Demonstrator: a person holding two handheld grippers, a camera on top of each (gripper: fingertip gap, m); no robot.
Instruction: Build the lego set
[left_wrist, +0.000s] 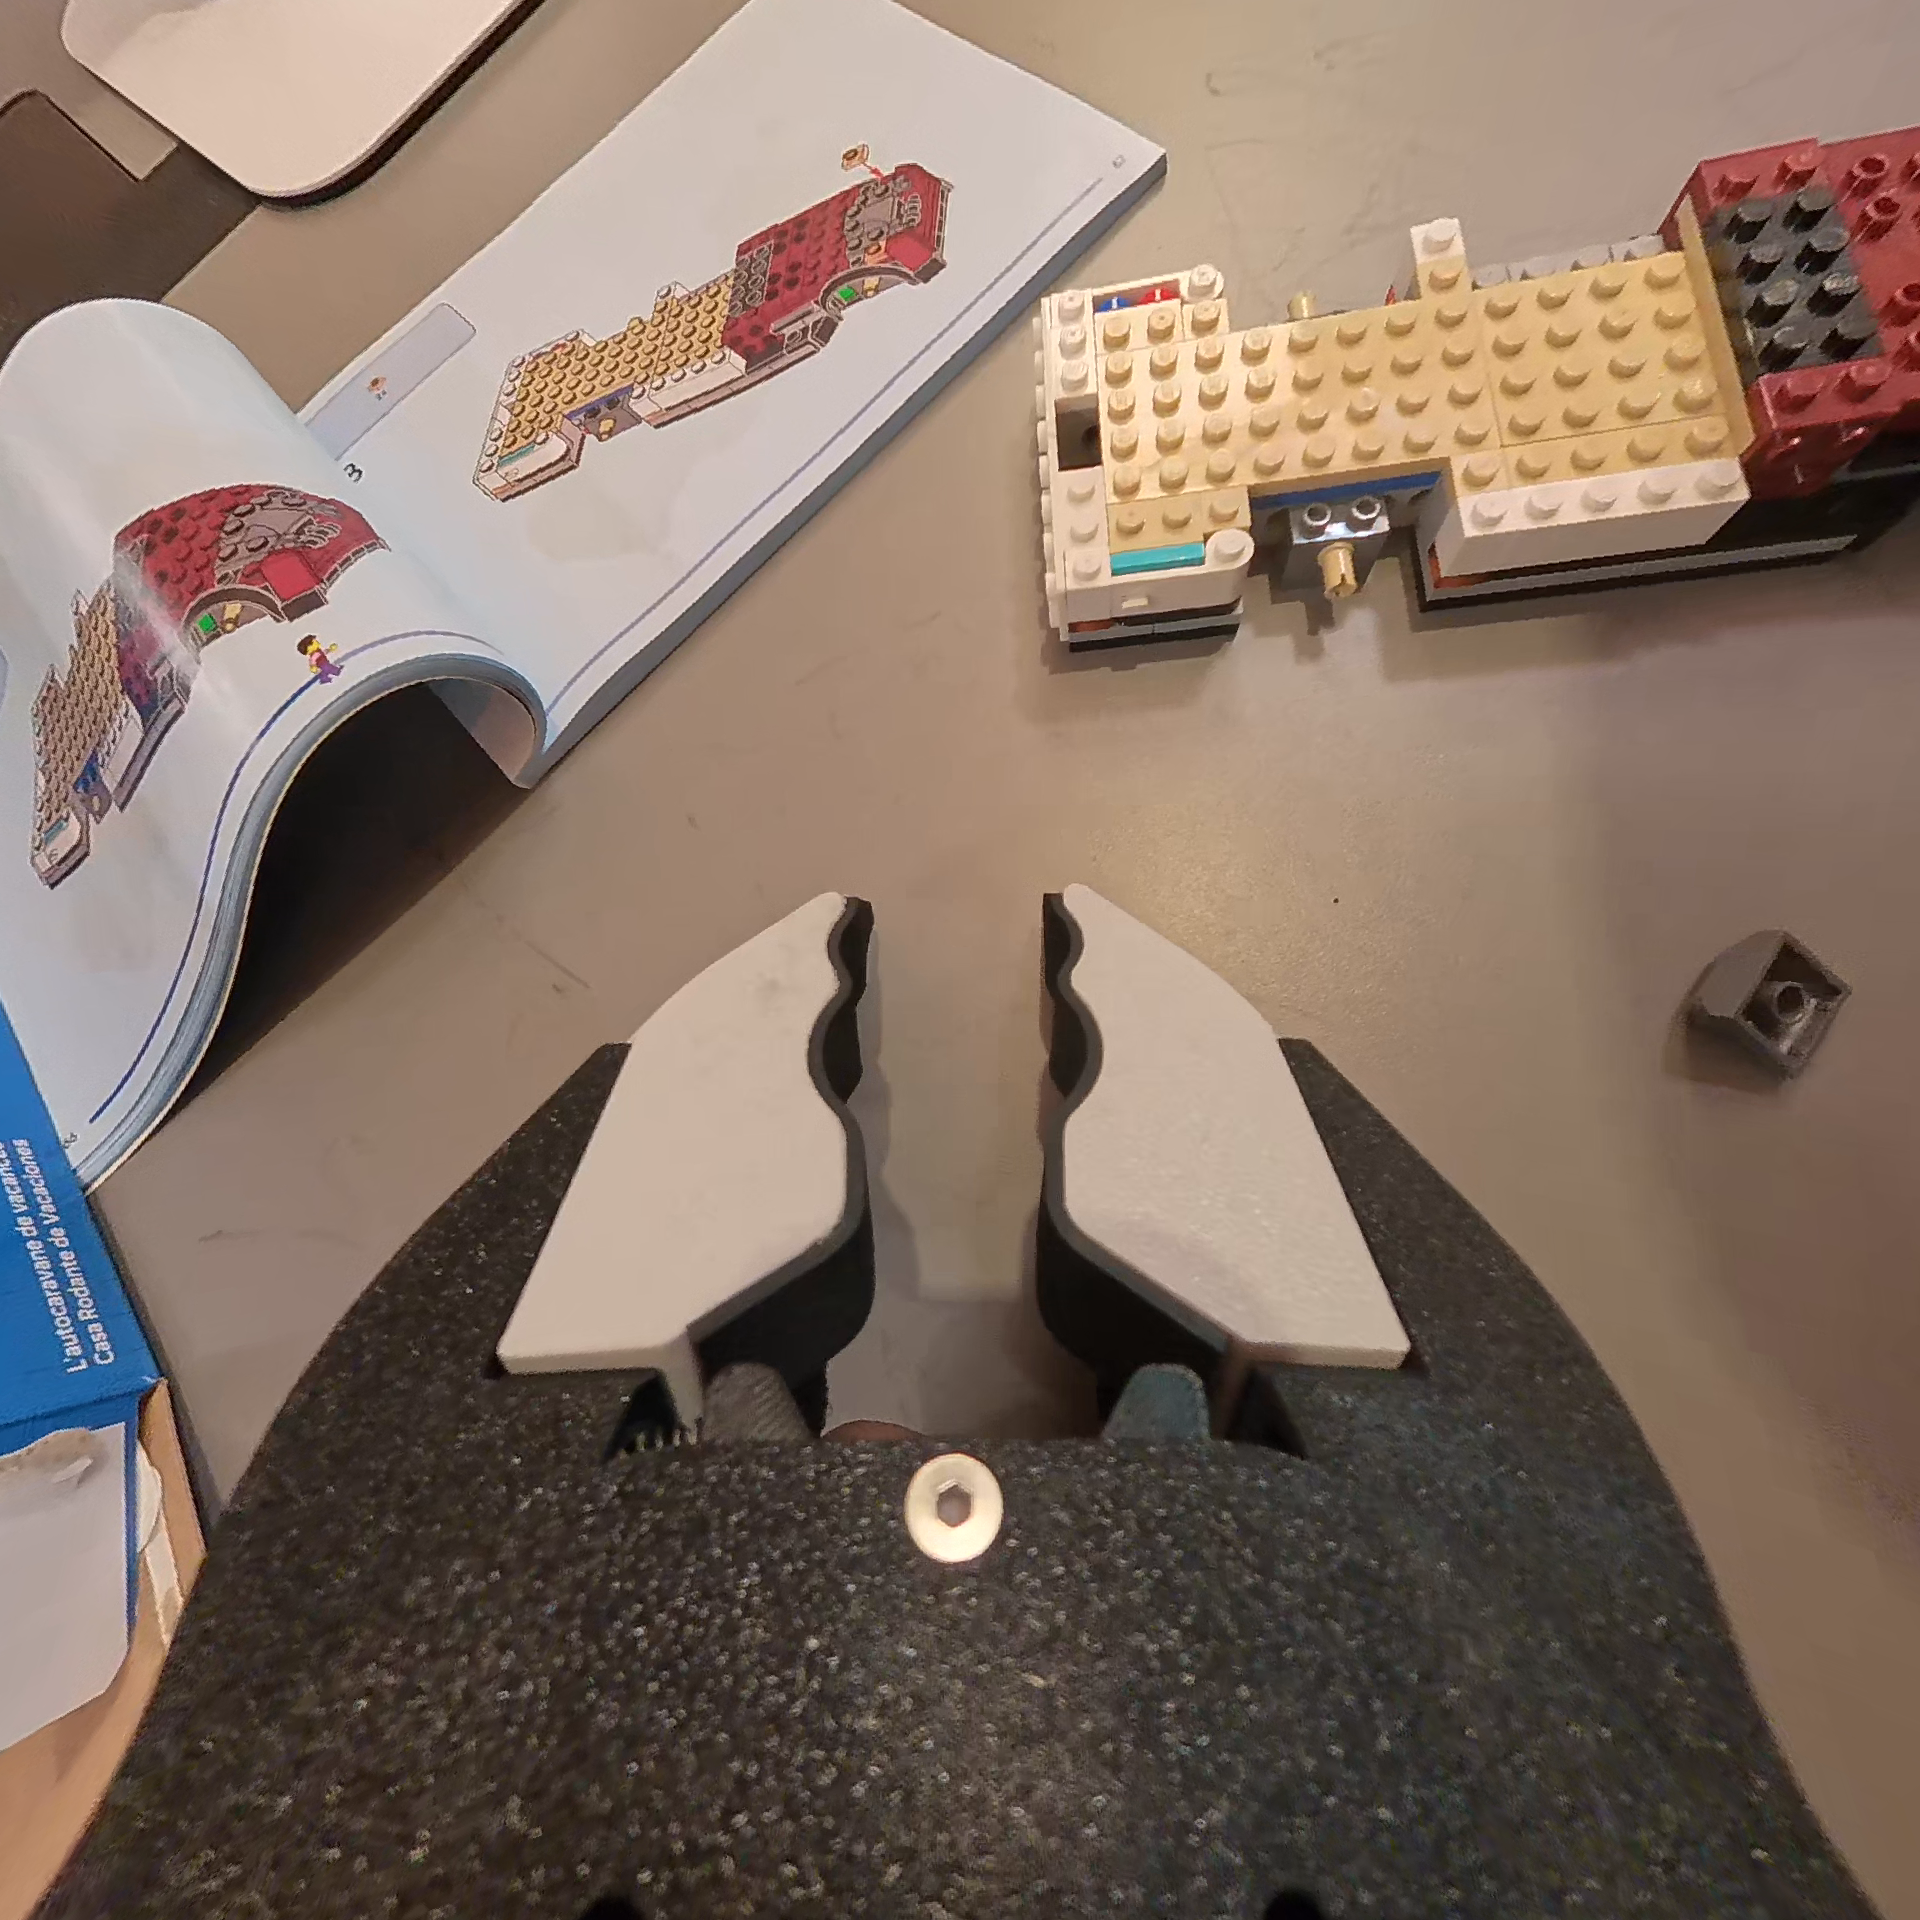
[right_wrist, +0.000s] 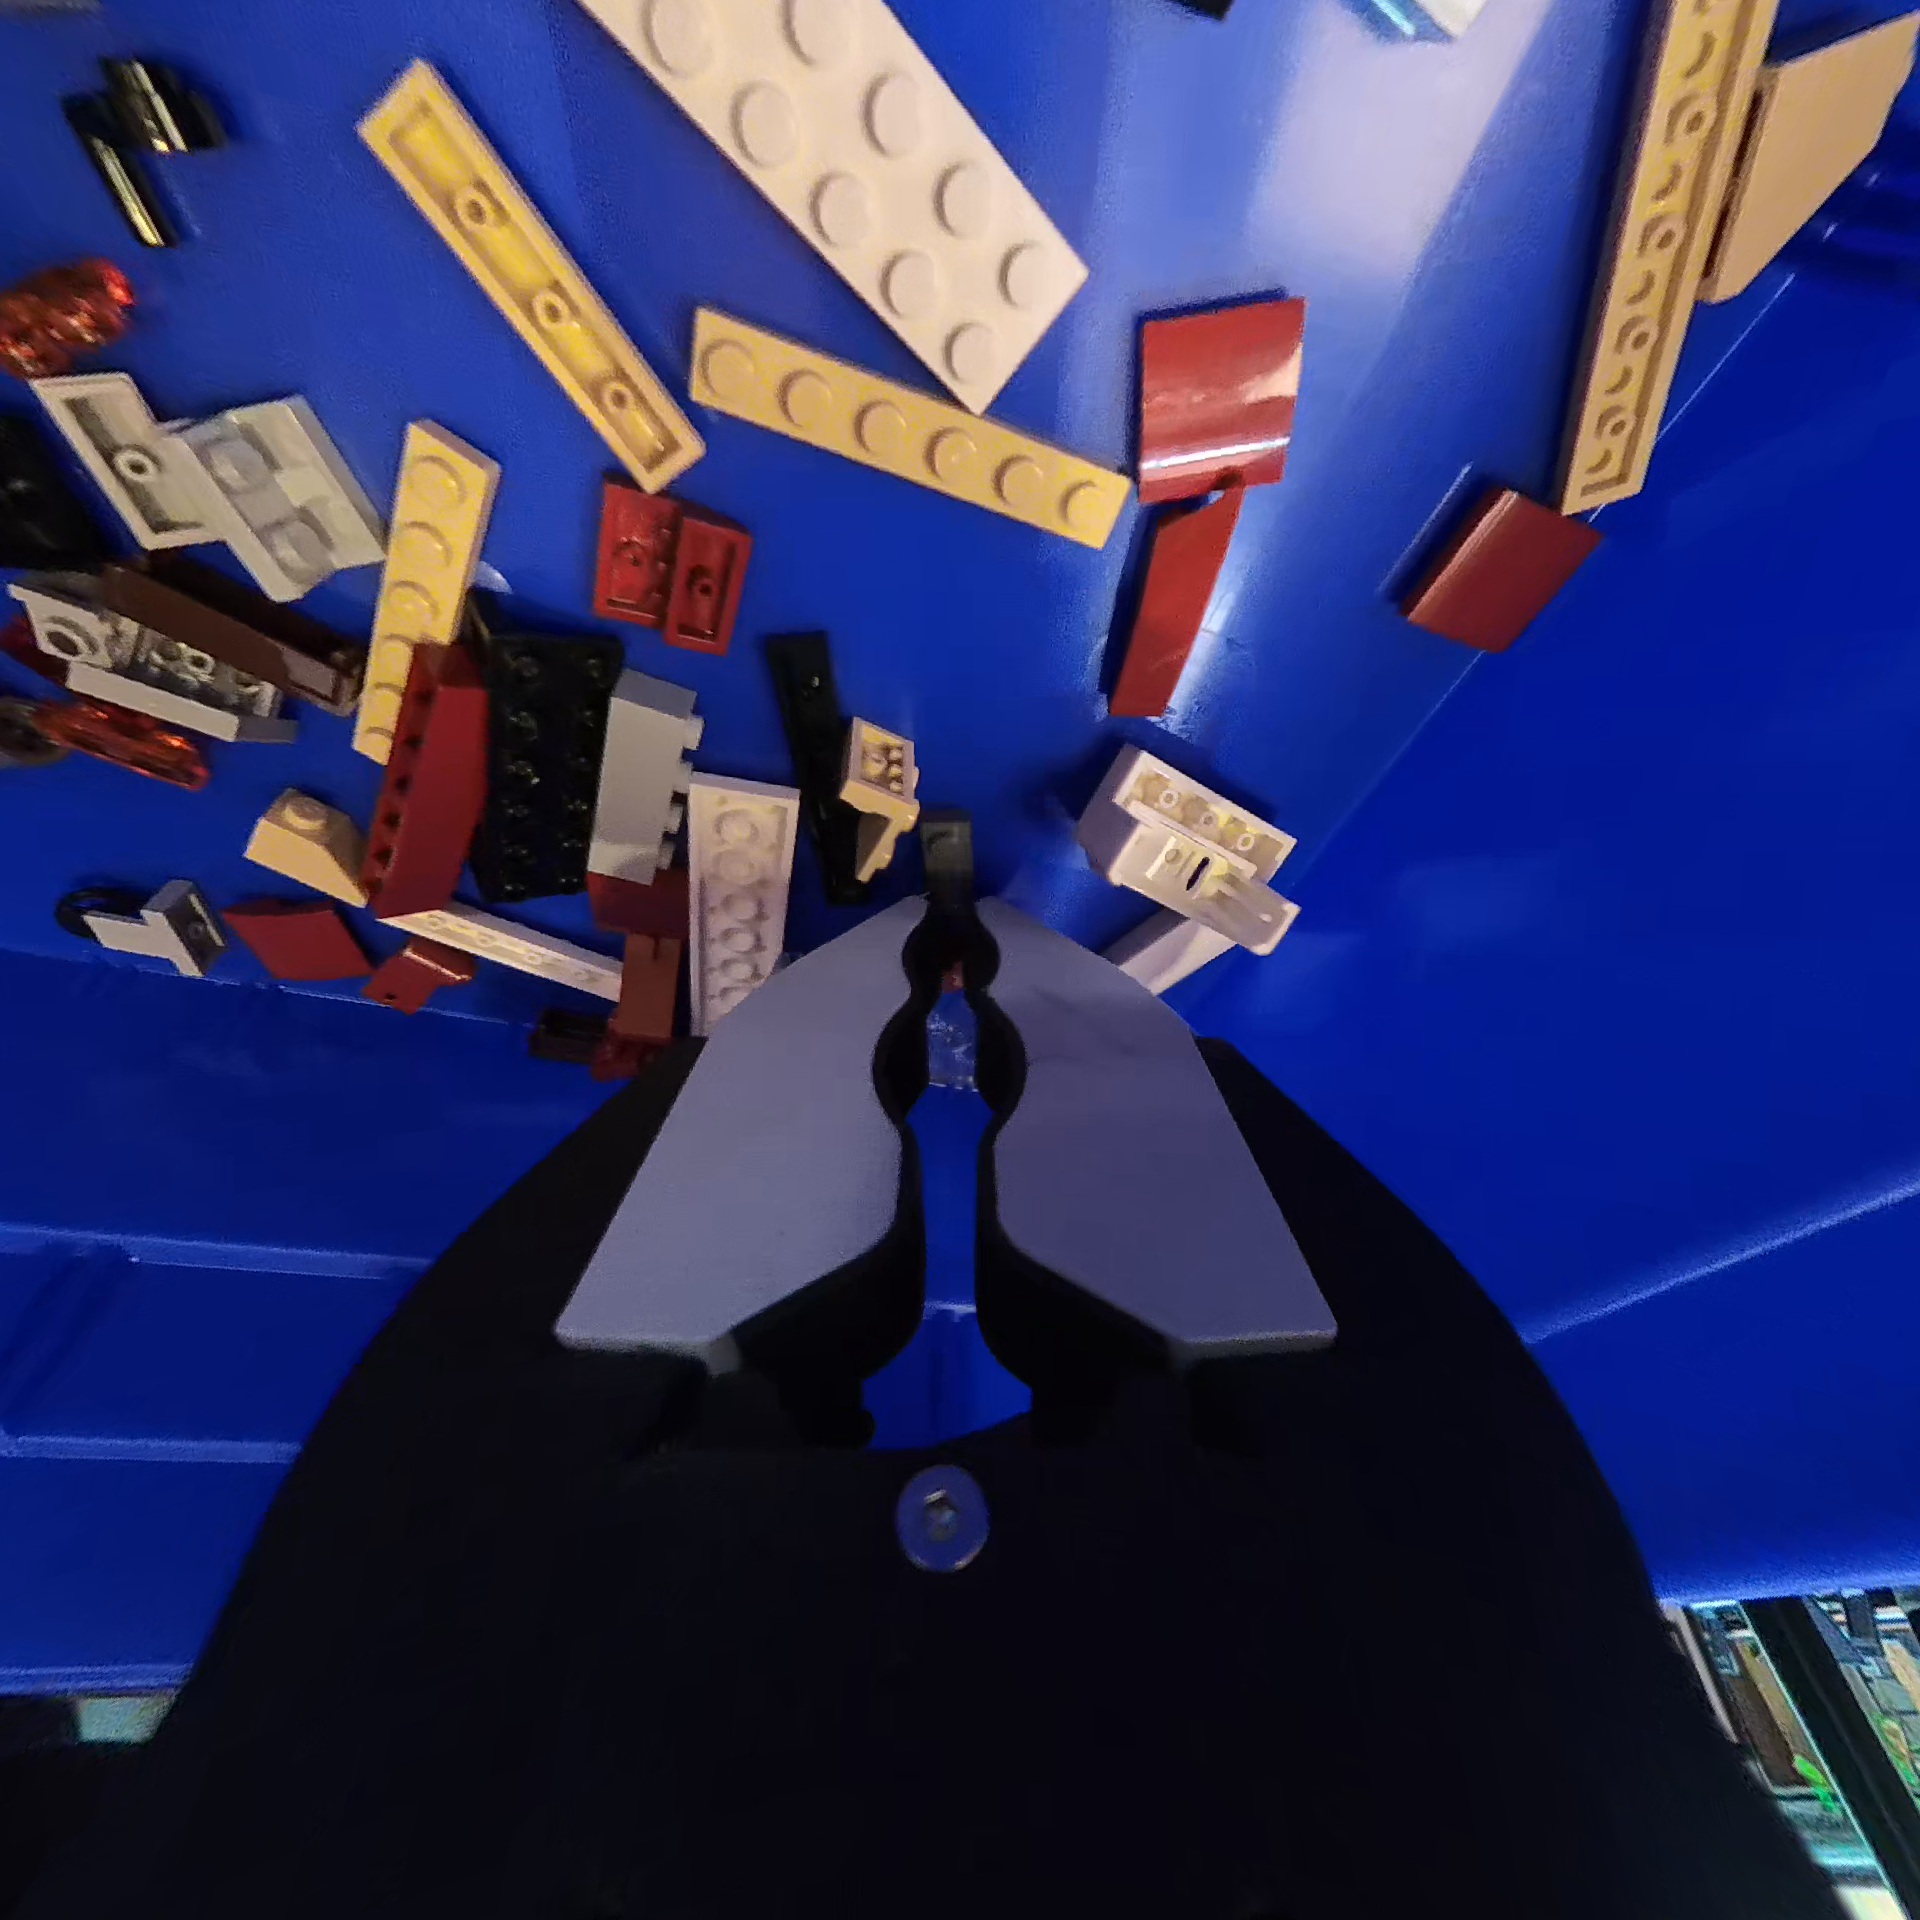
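In the left wrist view my left gripper (left_wrist: 957, 920) is open and empty above the tan table (left_wrist: 831, 790). The partly built model (left_wrist: 1392, 416), with a tan studded deck, white sides and a dark red and black end, lies ahead to the right. In the right wrist view my right gripper (right_wrist: 948, 916) is inside a blue bin (right_wrist: 1558, 987) of loose bricks. Its fingertips are shut on a small thin black piece (right_wrist: 945, 850) that sticks out ahead of them.
An open instruction booklet (left_wrist: 582, 416) lies to the left of the model, with a blue box (left_wrist: 62, 1309) at the left edge. A loose grey slope brick (left_wrist: 1766, 1003) sits on the table at right. White, tan, dark red and black bricks (right_wrist: 665, 436) fill the bin. My hands' fingertips stand some 55 cm from each other. The loose grey slope brick (left_wrist: 1766, 1003) lies some 10 cm from my left tips, 50 cm from my right tips.
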